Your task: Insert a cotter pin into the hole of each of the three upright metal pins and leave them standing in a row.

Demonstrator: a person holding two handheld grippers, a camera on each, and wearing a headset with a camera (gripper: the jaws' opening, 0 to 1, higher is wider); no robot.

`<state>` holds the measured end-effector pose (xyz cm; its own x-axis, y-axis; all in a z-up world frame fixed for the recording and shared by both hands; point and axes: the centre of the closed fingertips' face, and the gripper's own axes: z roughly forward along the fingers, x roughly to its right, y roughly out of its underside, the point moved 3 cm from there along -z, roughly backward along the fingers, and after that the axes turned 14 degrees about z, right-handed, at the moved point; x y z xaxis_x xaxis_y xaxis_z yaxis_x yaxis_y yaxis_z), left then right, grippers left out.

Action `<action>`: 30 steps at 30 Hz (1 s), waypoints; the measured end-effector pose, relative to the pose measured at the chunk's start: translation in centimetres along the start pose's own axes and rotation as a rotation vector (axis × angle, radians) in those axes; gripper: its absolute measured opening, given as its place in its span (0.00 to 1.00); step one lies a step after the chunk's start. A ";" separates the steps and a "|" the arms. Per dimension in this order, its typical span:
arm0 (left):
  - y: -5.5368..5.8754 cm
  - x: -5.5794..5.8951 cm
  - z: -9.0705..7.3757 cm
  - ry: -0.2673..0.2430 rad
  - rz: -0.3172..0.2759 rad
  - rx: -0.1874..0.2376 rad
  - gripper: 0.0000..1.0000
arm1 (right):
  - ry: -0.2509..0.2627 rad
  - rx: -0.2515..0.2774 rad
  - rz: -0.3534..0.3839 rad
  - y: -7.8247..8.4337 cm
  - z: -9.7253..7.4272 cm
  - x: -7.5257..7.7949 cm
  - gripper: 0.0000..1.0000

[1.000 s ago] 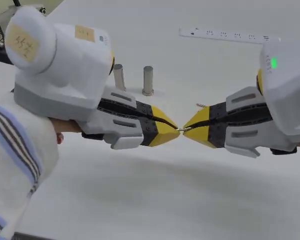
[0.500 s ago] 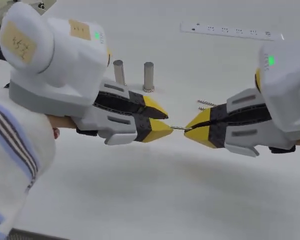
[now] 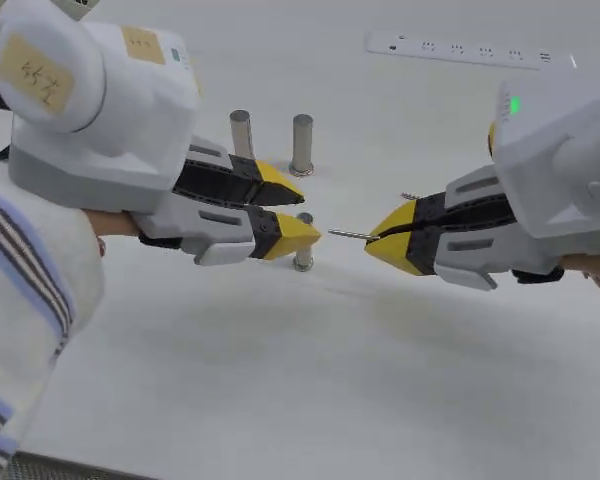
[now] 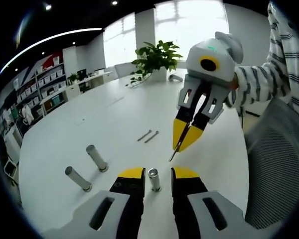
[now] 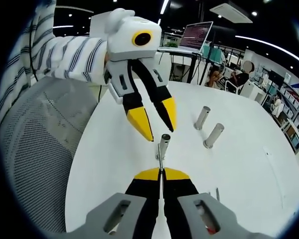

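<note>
left gripper [image 3: 308, 212]: centre left, level, jaws spread, empty.
right gripper [image 3: 372, 240]: centre right, pointing left, clenched on cotter pin [image 3: 348, 235].
near metal pin [image 3: 303, 260]: upright beside the left jaw tips, cotter pin's tip short of it.
two back metal pins [image 3: 302, 145]: upright, upper centre.
power strip [image 3: 460, 50]: top right.

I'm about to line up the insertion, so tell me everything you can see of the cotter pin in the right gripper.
The cotter pin is a thin, straight, silvery metal sliver. One end is clamped between the shut, yellow-tipped jaws of the right gripper; the rest sticks out roughly level in the air. Its free end points toward the short upright metal pin standing between the open jaws of the left gripper, and stops short of it. Finer detail is too small to tell.
</note>
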<state>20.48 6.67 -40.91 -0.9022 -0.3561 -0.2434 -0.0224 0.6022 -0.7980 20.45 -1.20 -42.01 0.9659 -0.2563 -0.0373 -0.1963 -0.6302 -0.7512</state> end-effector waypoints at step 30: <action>1.0 0.0 0.4 0.031 0.053 -0.048 0.05 | -0.005 -0.003 0.005 -0.1 2.1 1.0 0.00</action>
<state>20.63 6.99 -41.87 -0.9155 -0.3008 -0.2671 0.0061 0.6535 -0.7569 21.76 0.12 -43.34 0.9658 -0.2556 -0.0440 -0.2012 -0.6316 -0.7487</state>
